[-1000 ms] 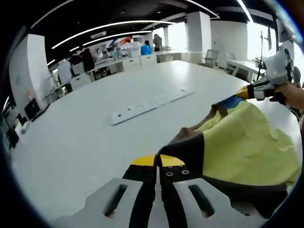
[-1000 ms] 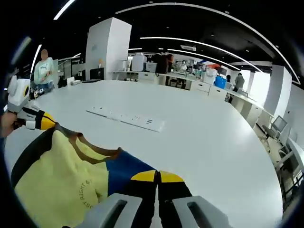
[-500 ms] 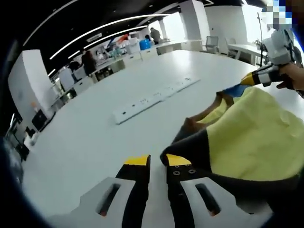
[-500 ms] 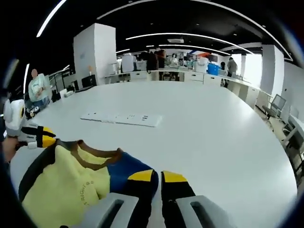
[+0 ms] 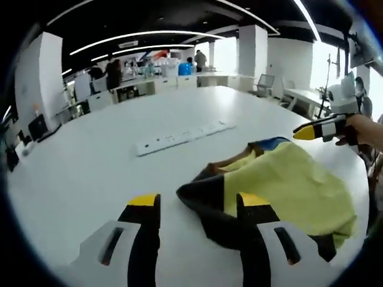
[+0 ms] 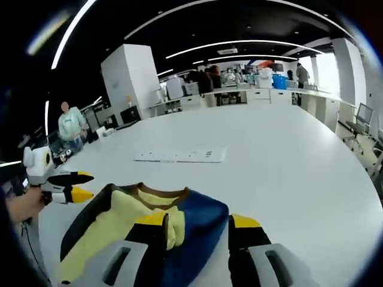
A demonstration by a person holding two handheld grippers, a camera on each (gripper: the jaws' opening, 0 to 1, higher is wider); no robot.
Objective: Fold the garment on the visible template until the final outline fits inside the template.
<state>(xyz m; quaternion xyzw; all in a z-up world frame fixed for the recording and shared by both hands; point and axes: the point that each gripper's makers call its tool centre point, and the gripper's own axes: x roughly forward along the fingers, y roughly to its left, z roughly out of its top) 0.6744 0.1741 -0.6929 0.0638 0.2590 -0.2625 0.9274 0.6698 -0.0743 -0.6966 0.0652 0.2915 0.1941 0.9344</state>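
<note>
Shirt [image 5: 287, 191]: lower hem cut off by the bottom-right edge in the left gripper view; near part hidden behind the left gripper's [image 5: 197, 212] right jaw. In the right gripper view, shirt [image 6: 149, 221] bottom hidden behind the right gripper [image 6: 197, 230]; chest print folded under, unreadable. No template outline can be made out on the table [image 5: 78, 167]. Power strip [image 6: 179, 156]: sockets too small to count. People [image 5: 112, 72] at far desks: blurred, small. Hand [image 6: 24, 206] cut off at the left edge.
</note>
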